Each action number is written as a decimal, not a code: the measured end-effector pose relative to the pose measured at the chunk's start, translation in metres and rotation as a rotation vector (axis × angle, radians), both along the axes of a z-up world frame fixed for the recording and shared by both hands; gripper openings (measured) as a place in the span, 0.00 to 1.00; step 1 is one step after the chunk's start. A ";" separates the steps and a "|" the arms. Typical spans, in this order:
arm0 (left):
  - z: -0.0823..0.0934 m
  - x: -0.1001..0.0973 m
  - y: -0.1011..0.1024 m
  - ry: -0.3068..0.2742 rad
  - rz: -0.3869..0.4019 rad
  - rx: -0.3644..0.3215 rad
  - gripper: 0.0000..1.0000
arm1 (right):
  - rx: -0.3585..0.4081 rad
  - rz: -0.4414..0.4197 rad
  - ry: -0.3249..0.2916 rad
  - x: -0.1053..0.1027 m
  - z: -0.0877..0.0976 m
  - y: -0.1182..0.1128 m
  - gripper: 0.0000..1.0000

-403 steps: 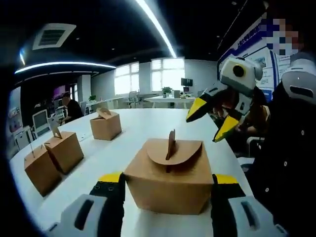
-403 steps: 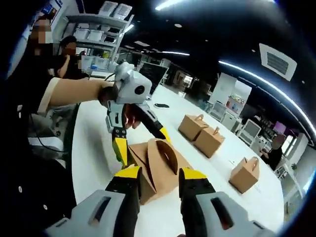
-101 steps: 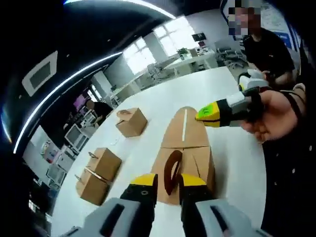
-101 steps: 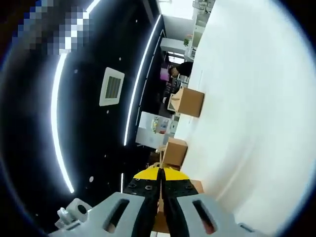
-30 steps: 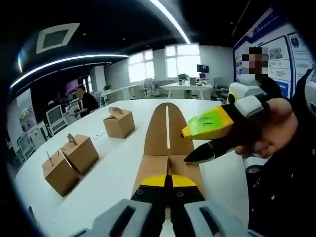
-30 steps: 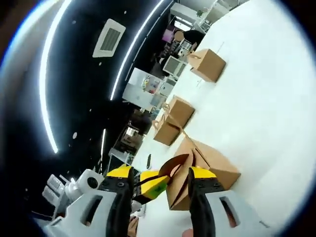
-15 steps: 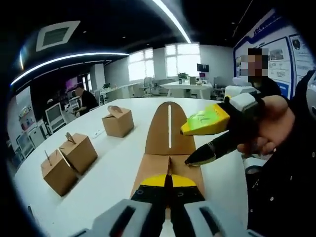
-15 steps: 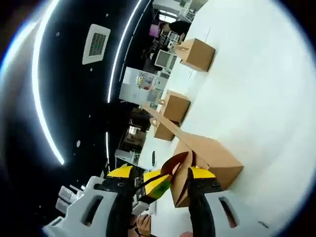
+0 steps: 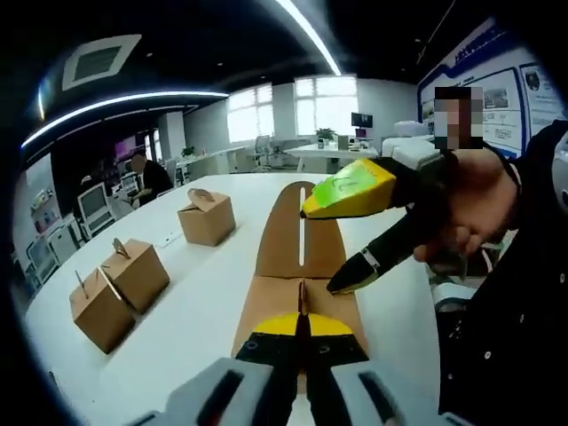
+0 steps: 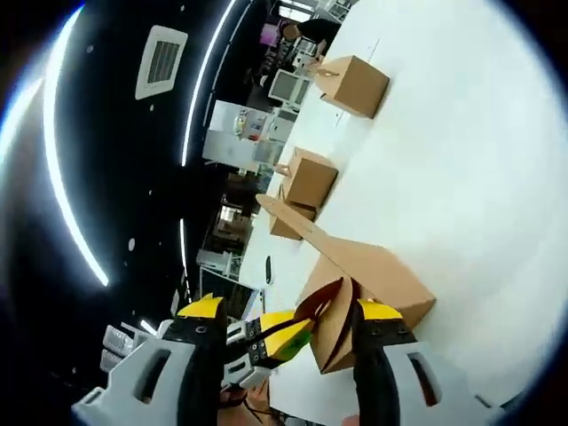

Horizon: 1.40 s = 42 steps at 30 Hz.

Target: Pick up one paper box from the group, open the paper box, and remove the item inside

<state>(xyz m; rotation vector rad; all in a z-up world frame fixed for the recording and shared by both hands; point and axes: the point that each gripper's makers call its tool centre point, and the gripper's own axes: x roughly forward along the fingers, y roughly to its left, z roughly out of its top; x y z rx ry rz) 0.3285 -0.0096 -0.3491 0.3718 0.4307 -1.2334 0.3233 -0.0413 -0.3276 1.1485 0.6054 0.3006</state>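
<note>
While the left tool [image 9: 300, 330] is kept pressed together on the near handle flap [image 9: 301, 297] of the paper box [image 9: 297, 306], the right tool [image 9: 342, 232] is seen with its jaws spread apart, just above and beside that flap. Compared with half a second earlier, the right tool has been raised and shifted toward the far flap [image 9: 300, 235], which is laid back, open and slotted. From the right gripper view, the right tool [image 10: 282, 330] is shown straddling the rounded flap [image 10: 330, 321] of the box [image 10: 377, 277] without closing on it. The box is rested on the white counter [image 9: 213, 275]. Three closed boxes [image 9: 133, 271] are stood well apart to the left. The top is judged to be nearly open; the item inside cannot be made out.
</note>
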 end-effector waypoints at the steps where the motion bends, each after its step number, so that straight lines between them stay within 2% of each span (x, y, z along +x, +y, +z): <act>1: 0.000 0.000 0.000 -0.001 -0.001 0.002 0.03 | -0.004 0.005 0.000 0.001 0.000 0.001 0.58; 4: -0.001 0.001 0.001 -0.003 0.003 0.006 0.03 | -0.015 0.016 -0.002 0.003 -0.002 0.001 0.56; 6: -0.001 0.001 0.002 0.003 0.004 0.001 0.03 | -0.032 0.022 -0.010 0.001 -0.006 0.000 0.49; 9: -0.002 0.002 0.003 0.009 0.003 -0.001 0.03 | -0.076 0.026 -0.025 -0.003 -0.015 -0.002 0.27; 10: -0.002 0.002 0.003 0.012 0.002 -0.001 0.03 | -0.086 0.002 0.012 -0.003 -0.022 -0.006 0.19; 11: -0.002 0.001 0.002 0.018 0.000 -0.005 0.03 | -0.097 0.010 -0.005 -0.004 -0.025 -0.007 0.13; 12: -0.002 0.002 0.002 0.017 0.001 -0.004 0.03 | -0.148 0.012 -0.036 -0.002 -0.029 -0.011 0.06; 13: -0.002 0.002 0.002 0.016 0.001 -0.002 0.03 | -0.189 0.010 -0.042 -0.002 -0.034 -0.013 0.03; 14: -0.002 0.001 0.002 0.018 -0.002 -0.003 0.03 | -0.165 0.013 -0.040 -0.003 -0.035 -0.009 0.03; 16: -0.004 0.001 0.001 0.017 -0.002 0.004 0.03 | -0.169 0.003 -0.068 -0.002 -0.034 -0.009 0.03; 19: -0.005 0.001 0.001 0.017 0.002 0.009 0.03 | -0.218 0.002 -0.137 -0.007 -0.025 -0.001 0.03; 22: -0.003 0.000 0.000 0.018 0.006 0.007 0.03 | -0.305 0.014 -0.234 -0.009 -0.013 0.003 0.03; 27: 0.000 0.001 0.001 0.016 0.017 0.002 0.04 | -0.395 0.026 -0.330 -0.009 -0.005 0.004 0.03; 28: 0.002 0.002 0.001 0.002 0.020 -0.004 0.04 | -0.412 0.025 -0.340 -0.009 -0.005 0.003 0.03; 29: 0.004 0.004 0.001 -0.044 0.013 -0.011 0.04 | -0.400 0.023 -0.334 -0.010 -0.006 0.003 0.03; 31: 0.005 0.004 0.003 -0.093 0.000 -0.002 0.07 | -0.399 0.024 -0.340 -0.010 -0.006 0.002 0.03; 35: 0.007 -0.005 0.008 -0.076 -0.017 0.002 0.24 | -0.392 0.026 -0.362 -0.011 -0.003 0.000 0.05; 37: 0.011 -0.009 0.010 -0.077 -0.024 -0.012 0.29 | -0.403 0.030 -0.388 -0.012 0.000 0.000 0.10; 39: 0.014 -0.011 0.011 -0.076 -0.017 -0.021 0.32 | -0.412 0.042 -0.413 -0.013 0.004 0.003 0.11; 42: 0.019 -0.014 0.013 -0.114 0.007 -0.024 0.34 | -0.414 0.045 -0.452 -0.012 0.011 0.003 0.15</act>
